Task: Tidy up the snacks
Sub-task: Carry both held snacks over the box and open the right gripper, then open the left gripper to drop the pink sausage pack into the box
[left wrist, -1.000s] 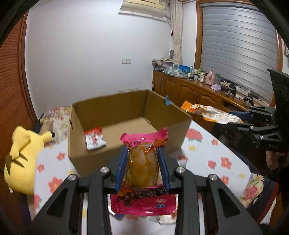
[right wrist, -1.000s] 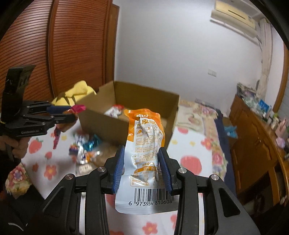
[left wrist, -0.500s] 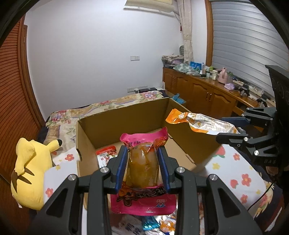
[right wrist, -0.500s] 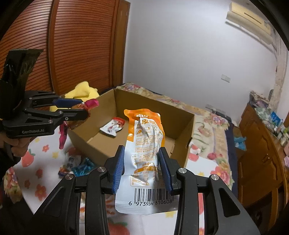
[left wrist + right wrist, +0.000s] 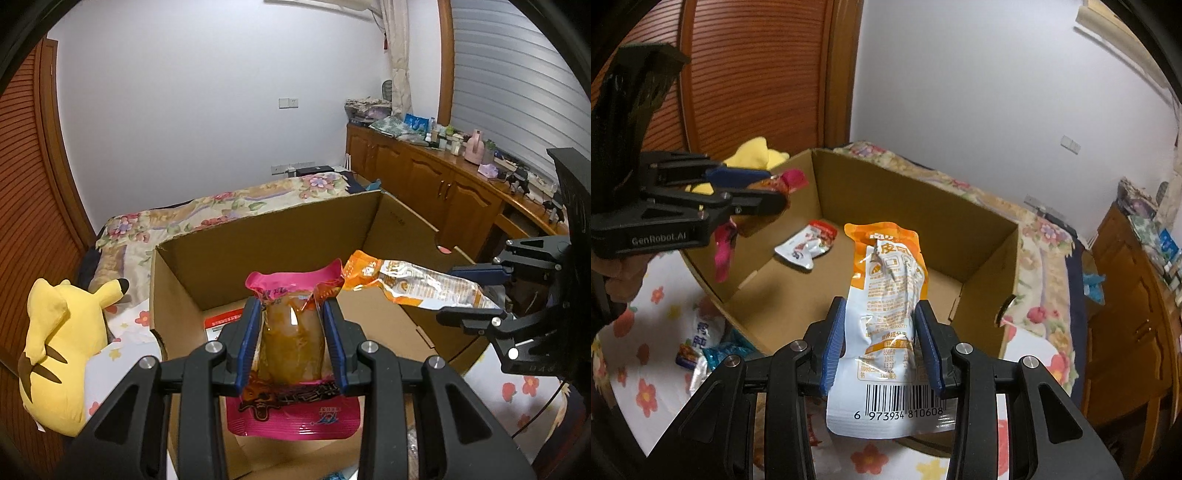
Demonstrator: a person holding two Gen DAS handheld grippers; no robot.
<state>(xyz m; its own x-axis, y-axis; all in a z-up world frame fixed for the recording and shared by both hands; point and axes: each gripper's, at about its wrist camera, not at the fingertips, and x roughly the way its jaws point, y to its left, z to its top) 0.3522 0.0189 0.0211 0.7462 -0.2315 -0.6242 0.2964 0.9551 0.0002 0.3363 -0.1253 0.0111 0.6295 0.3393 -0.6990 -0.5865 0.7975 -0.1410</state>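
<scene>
My left gripper is shut on a pink snack pouch with a brownish, see-through middle, held above the open cardboard box. My right gripper is shut on a white and orange snack pouch, which also hangs over the box. In the left wrist view the orange pouch and the right gripper reach in from the right. In the right wrist view the left gripper comes in from the left with the pink pouch. One small red and white packet lies on the box floor.
The box sits on a white cloth with red flowers, where several loose snack packets lie beside it. A yellow plush toy lies left of the box. A floral bed is behind, wooden cabinets to the right.
Both grippers have moved forward with their pouches, from short of the box to over its opening. The box now looms larger and its floor shows more.
</scene>
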